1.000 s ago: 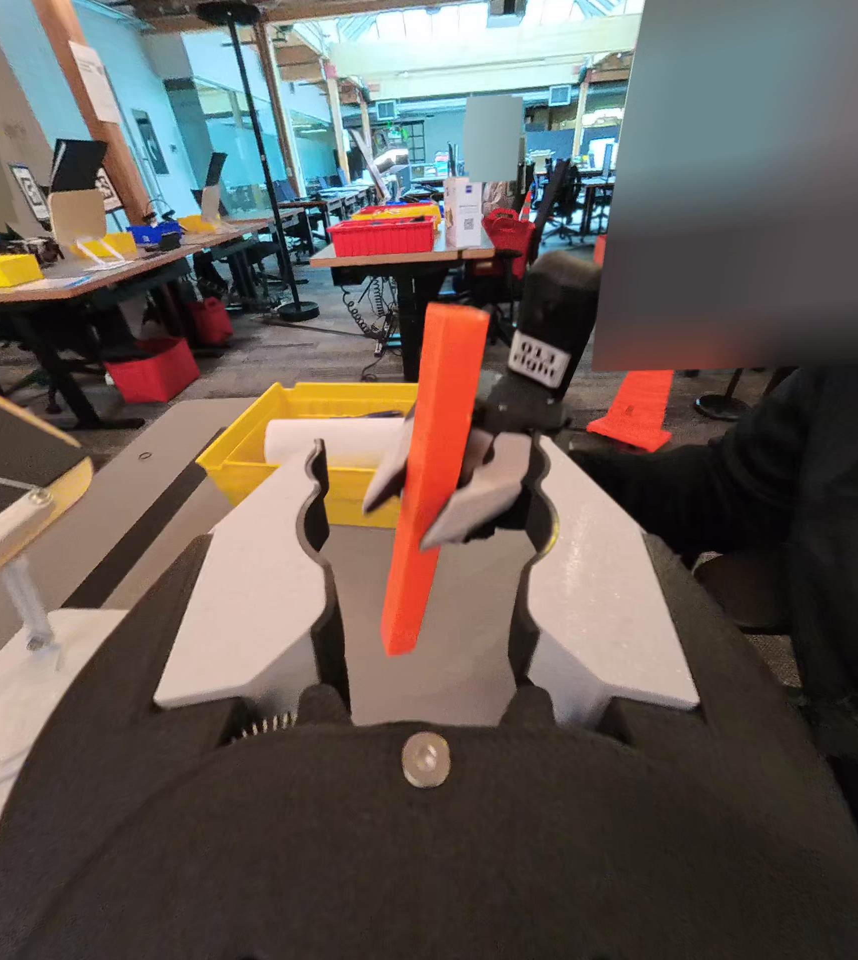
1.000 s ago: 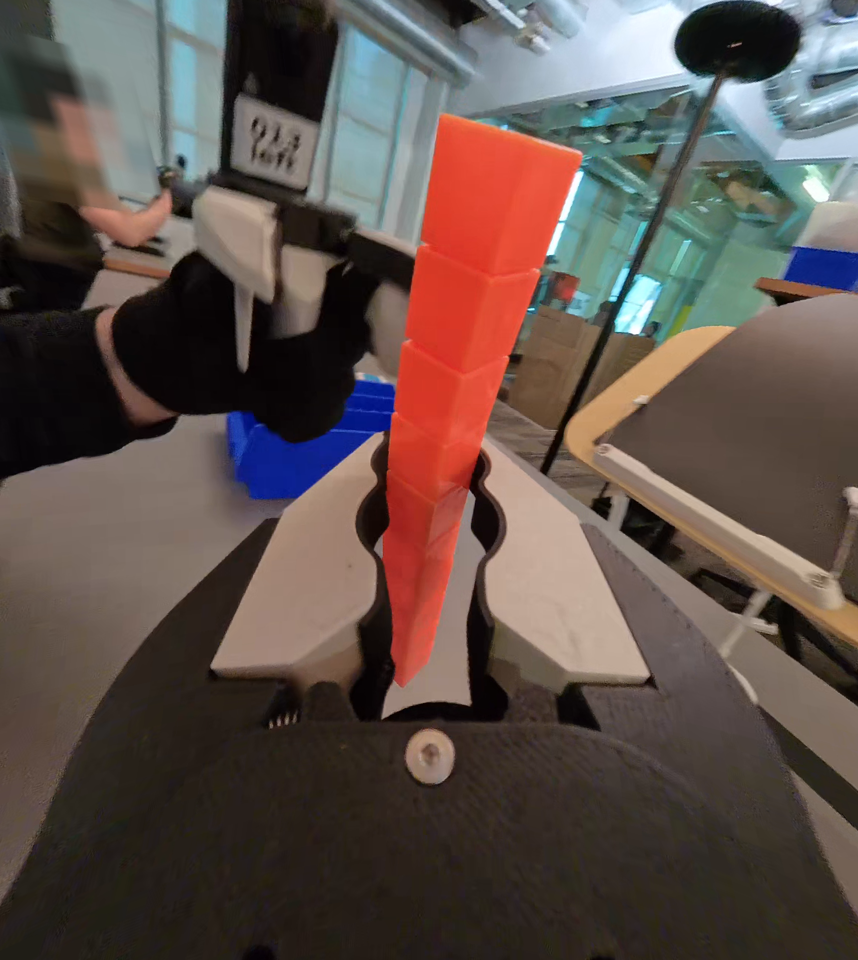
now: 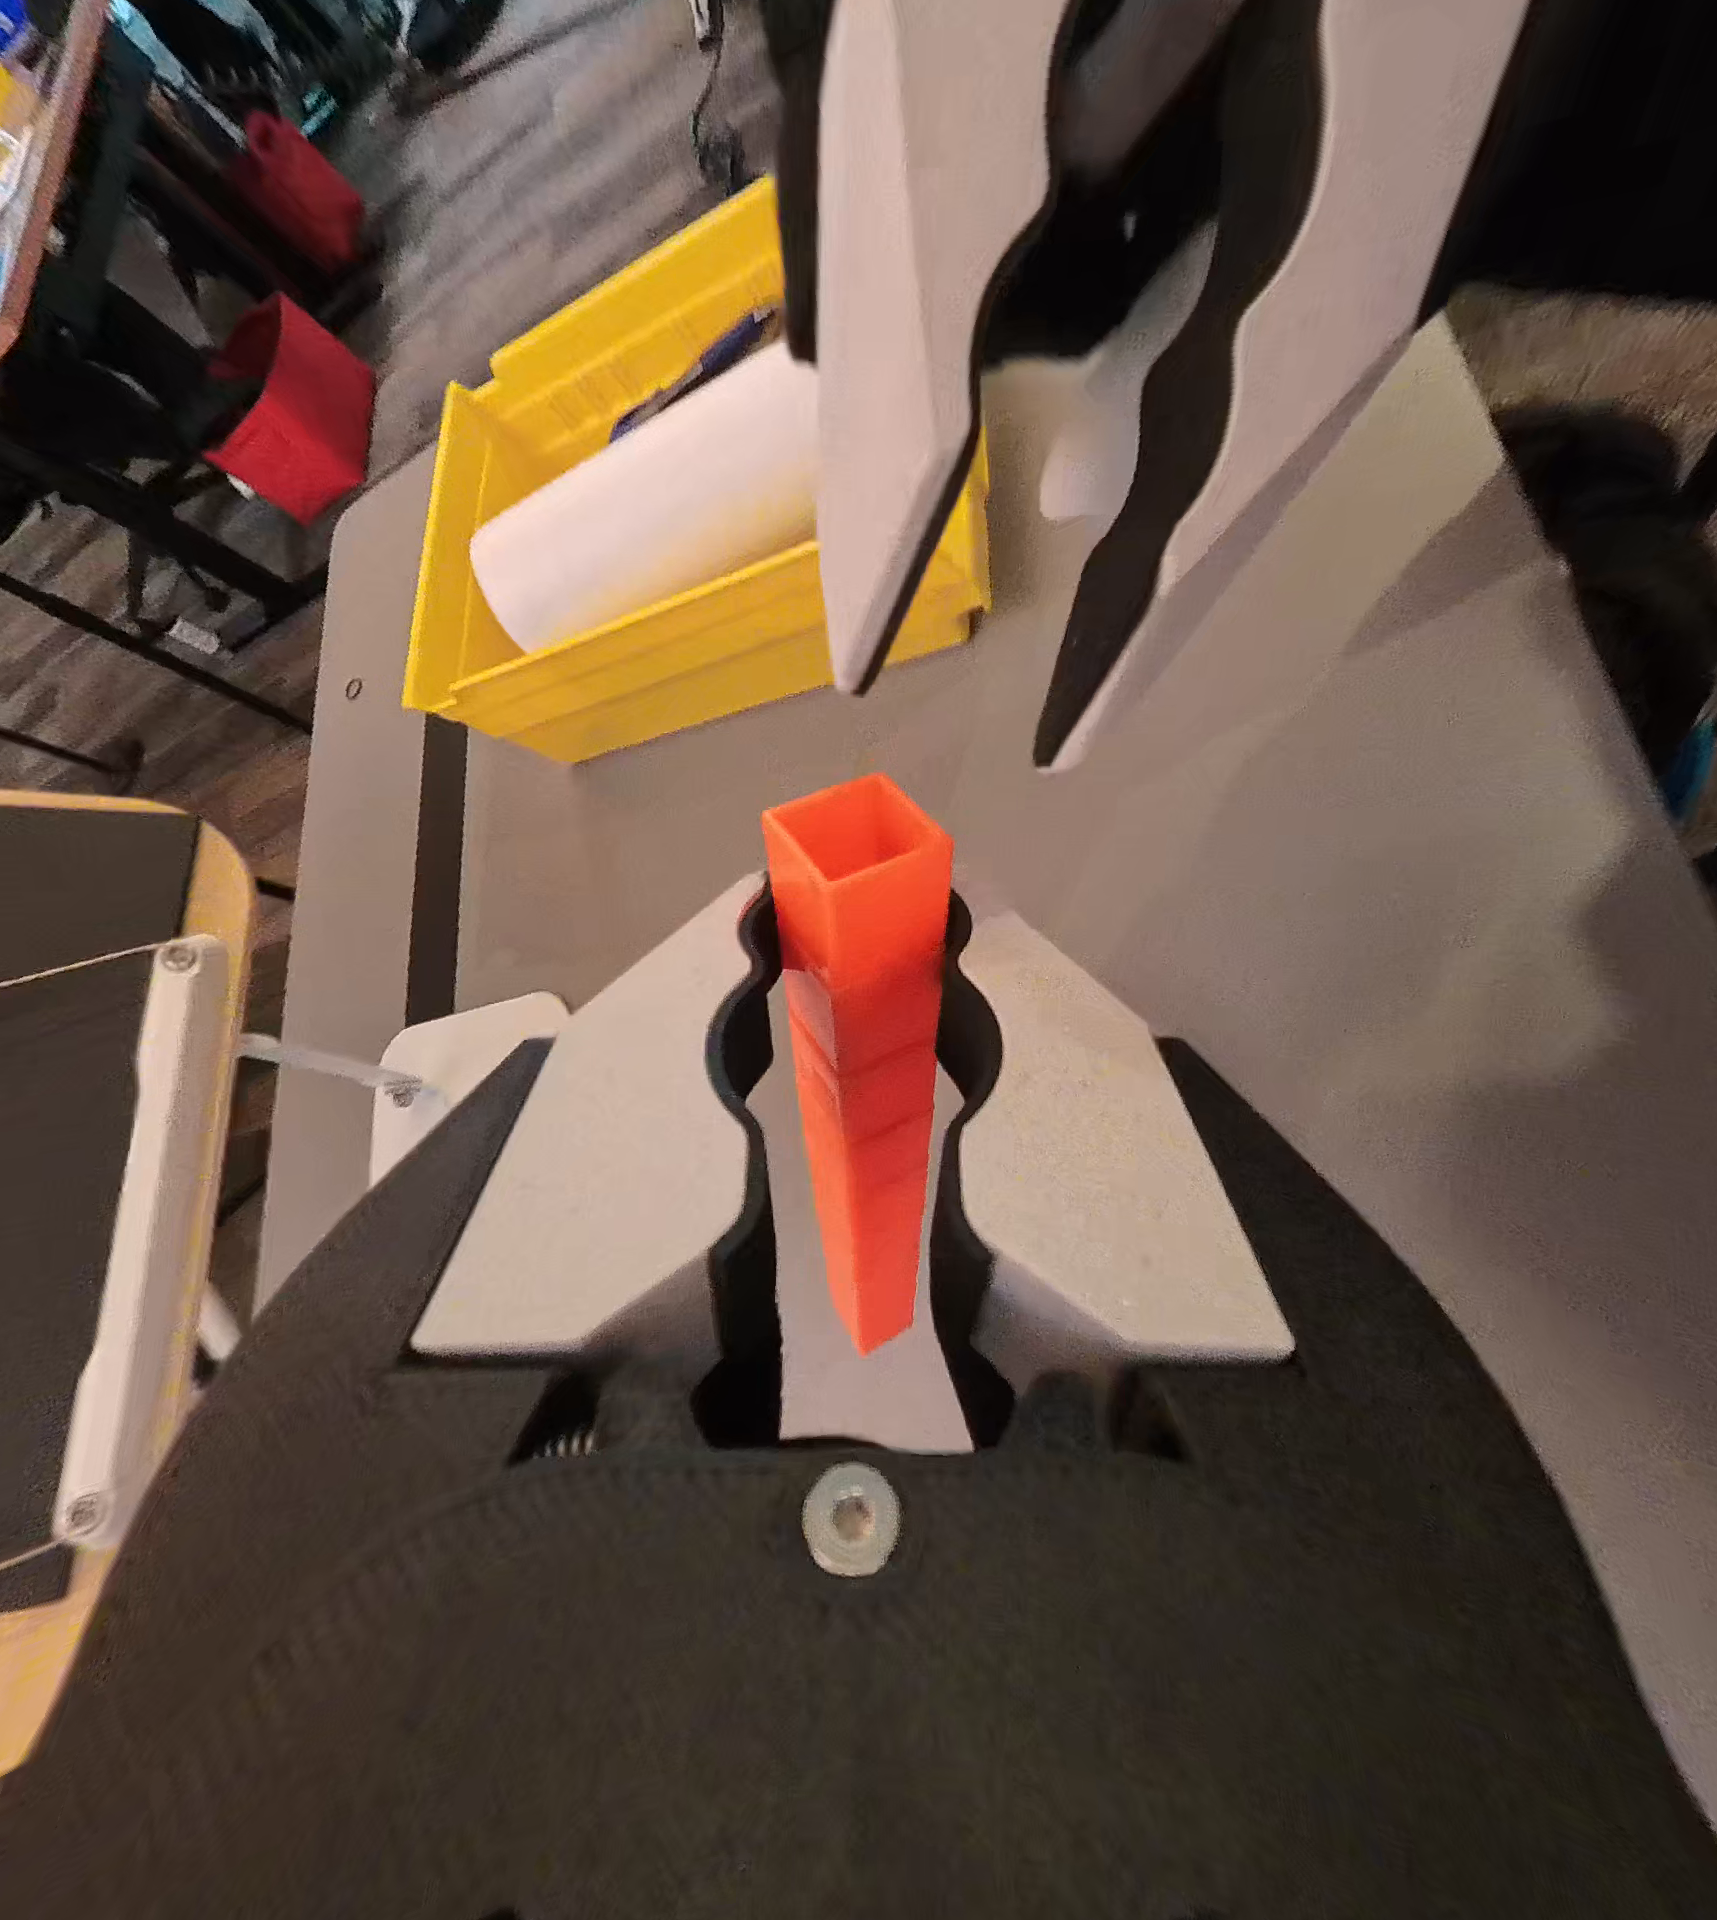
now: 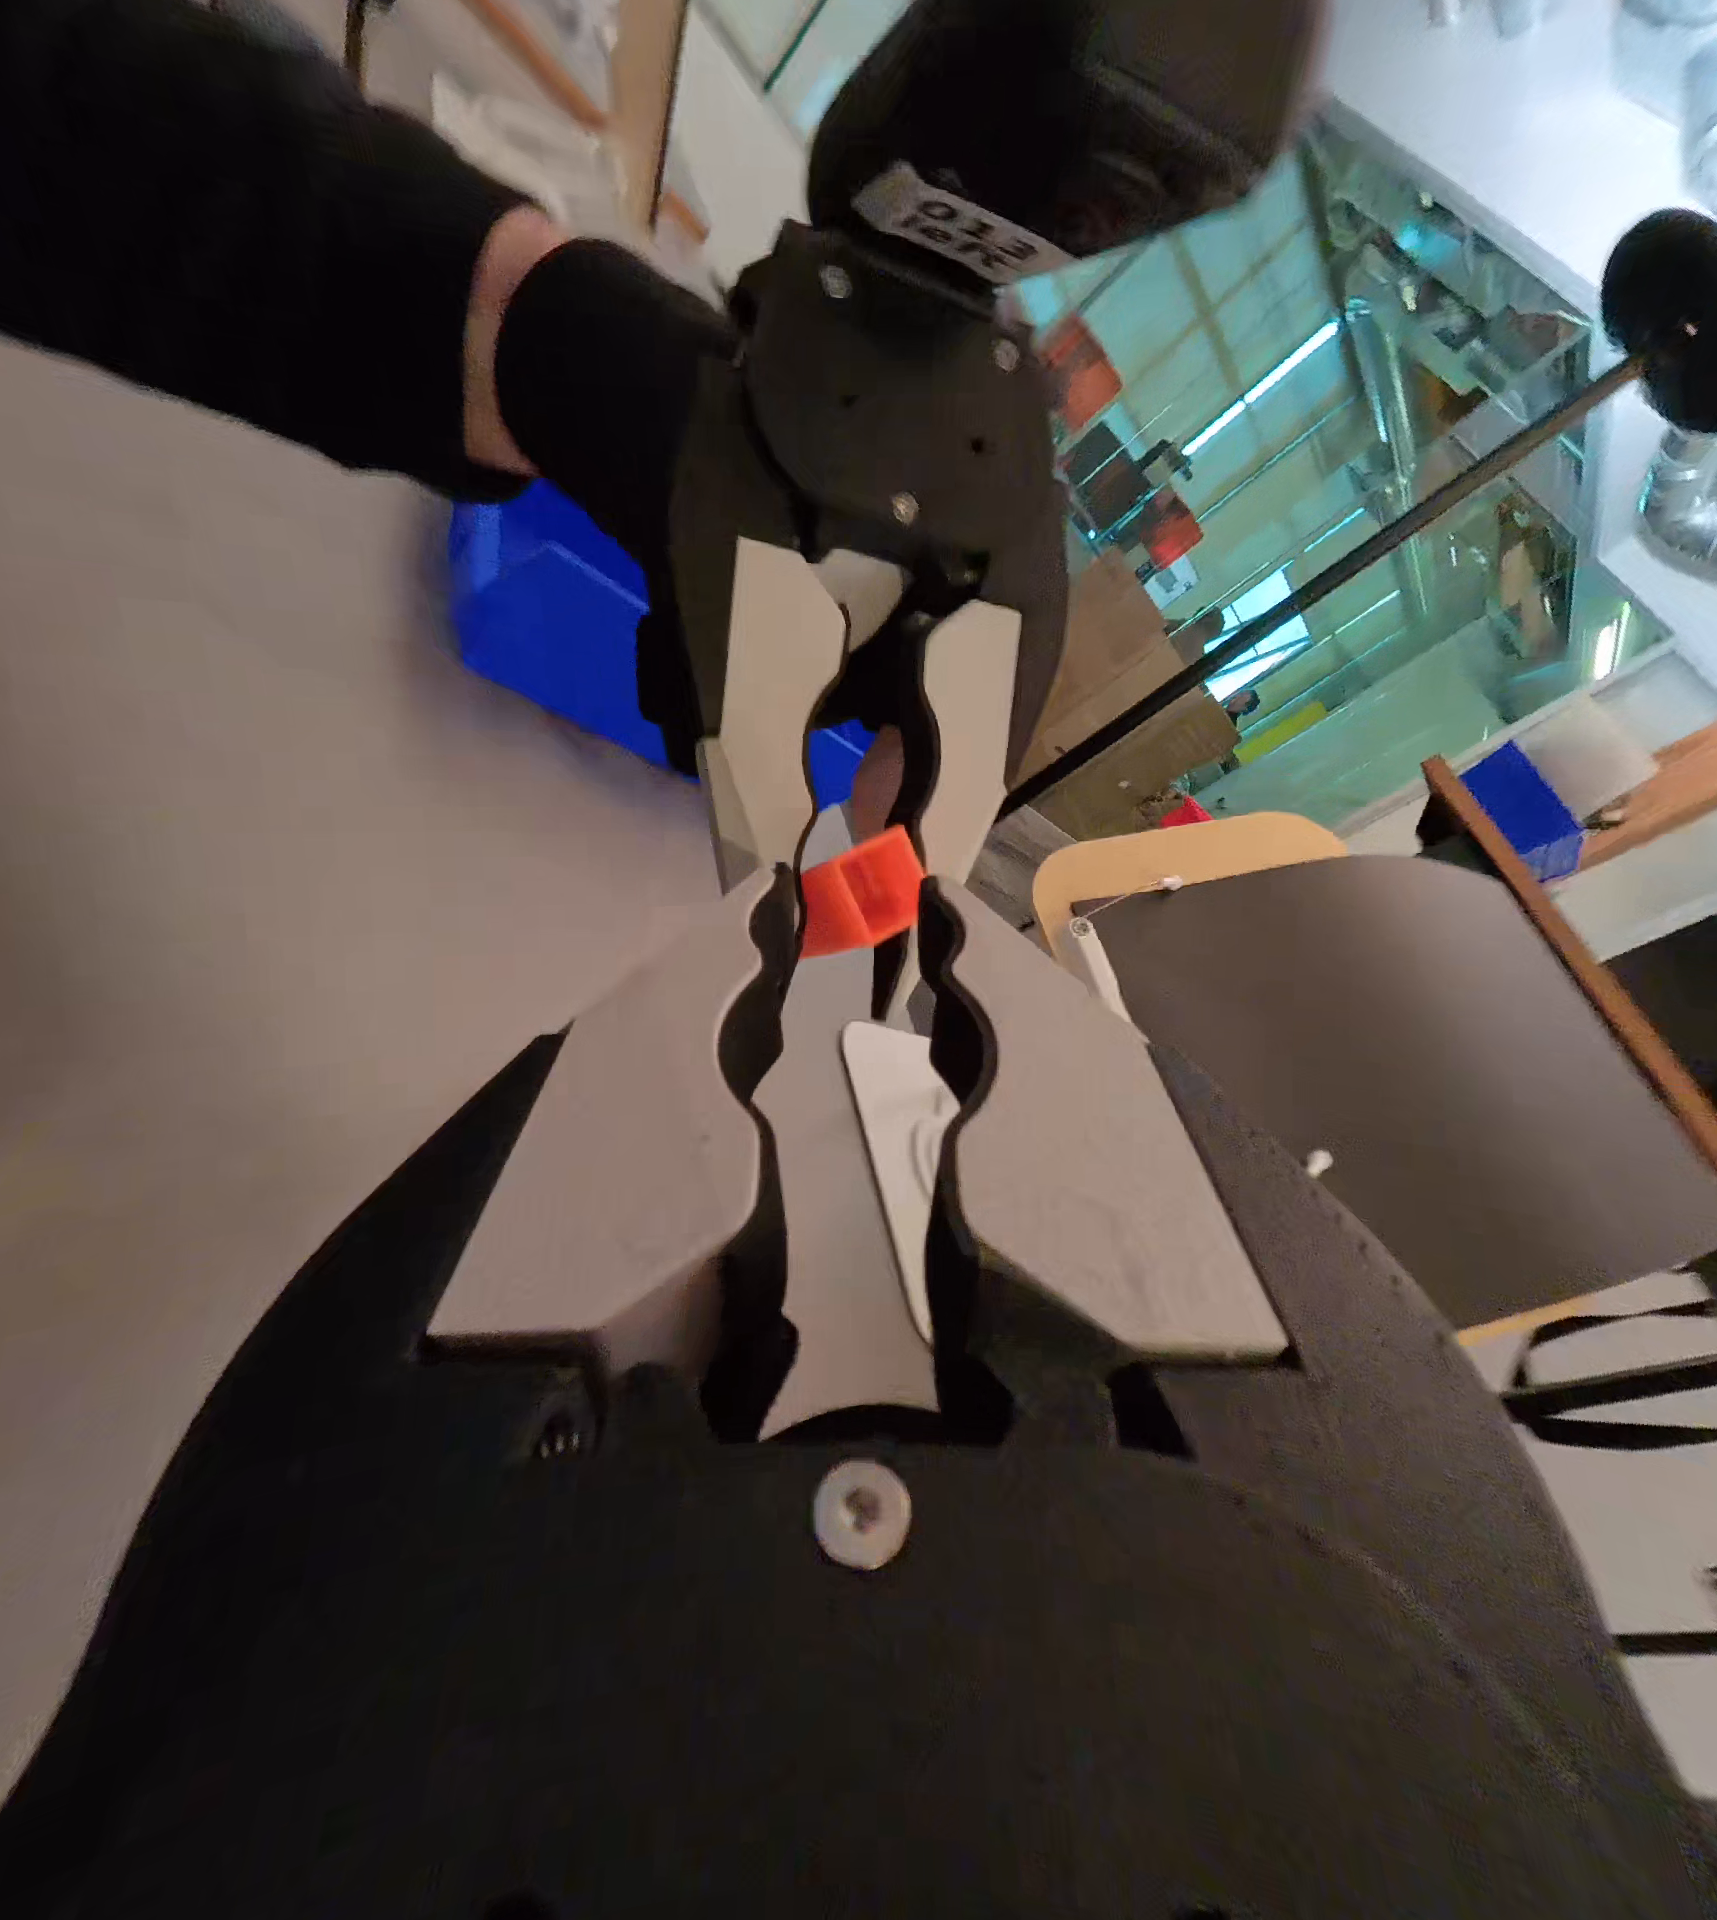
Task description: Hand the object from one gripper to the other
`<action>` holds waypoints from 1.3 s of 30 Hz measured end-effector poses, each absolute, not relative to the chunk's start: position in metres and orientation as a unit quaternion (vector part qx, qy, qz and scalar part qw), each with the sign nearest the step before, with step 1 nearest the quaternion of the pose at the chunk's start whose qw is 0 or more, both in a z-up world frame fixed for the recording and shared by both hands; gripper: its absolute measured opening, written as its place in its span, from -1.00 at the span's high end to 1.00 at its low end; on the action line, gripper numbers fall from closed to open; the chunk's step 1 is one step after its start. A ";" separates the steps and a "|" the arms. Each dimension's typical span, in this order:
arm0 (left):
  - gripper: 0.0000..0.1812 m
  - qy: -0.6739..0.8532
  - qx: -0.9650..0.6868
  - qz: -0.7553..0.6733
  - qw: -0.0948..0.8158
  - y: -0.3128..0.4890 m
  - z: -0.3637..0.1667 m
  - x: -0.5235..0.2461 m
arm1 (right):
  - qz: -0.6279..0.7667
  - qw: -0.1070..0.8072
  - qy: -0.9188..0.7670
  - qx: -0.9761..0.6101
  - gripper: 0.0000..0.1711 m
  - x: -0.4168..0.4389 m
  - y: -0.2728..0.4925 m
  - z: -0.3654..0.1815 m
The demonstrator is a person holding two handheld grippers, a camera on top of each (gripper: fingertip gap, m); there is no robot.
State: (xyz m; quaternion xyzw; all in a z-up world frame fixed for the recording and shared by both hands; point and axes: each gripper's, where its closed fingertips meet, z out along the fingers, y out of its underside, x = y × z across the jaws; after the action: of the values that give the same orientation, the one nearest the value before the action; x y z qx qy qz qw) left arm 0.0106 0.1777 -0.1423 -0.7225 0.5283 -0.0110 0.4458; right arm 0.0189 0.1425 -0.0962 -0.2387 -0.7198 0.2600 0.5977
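Note:
The object is a long orange stack of hollow square blocks (image 3: pixel 859 1091). My left gripper (image 3: pixel 859 914) is shut on it, and the stack stands along the fingers with its open end pointing away. My right gripper (image 3: pixel 947 727) hangs above and beyond that end, open and empty, clear of the stack. In the right wrist view my right gripper (image 4: pixel 854 883) is open with nothing between its fingers. The left gripper (image 4: pixel 838 852) faces it tip to tip, held by a gloved hand (image 4: pixel 584 384), with the orange stack's end (image 4: pixel 854 904) showing between them.
A yellow bin (image 3: pixel 625 665) holding a white roll (image 3: pixel 646 520) sits on the grey table (image 3: pixel 1353 883) behind the grippers. A black board with a wooden rim (image 3: pixel 23 1143) lies at the left. A blue bin (image 4: pixel 542 613) stands on the table. Red bins (image 3: pixel 293 405) are on the floor. One gripper's finger ends stand about 5 cm off the other's.
The orange stack was in my right gripper with the left one open around it. Now the left is shut on it, the right has let go and drawn back, and both views tilt down.

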 end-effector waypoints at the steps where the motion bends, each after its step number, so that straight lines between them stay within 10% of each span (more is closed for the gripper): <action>1: 0.73 0.535 -0.723 -0.001 0.438 0.178 -0.145 0.010 | 0.235 0.598 -0.731 -0.230 0.77 0.017 0.142 -0.097; 22: 0.75 0.600 -0.719 0.102 0.336 0.183 -0.182 0.005 | 0.065 0.501 -0.835 -0.217 1.00 0.002 0.152 -0.153; 39: 0.47 0.251 -0.771 -0.188 0.554 0.201 -0.114 -0.039 | 0.093 0.662 -0.697 -0.258 1.00 0.022 0.191 -0.095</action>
State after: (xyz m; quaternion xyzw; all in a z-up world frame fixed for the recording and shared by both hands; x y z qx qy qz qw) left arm -0.0392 0.2012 -0.1145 -0.7715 0.2506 -0.1876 0.5540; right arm 0.0218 0.1913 -0.0954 -0.2584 -0.6973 0.0932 0.6620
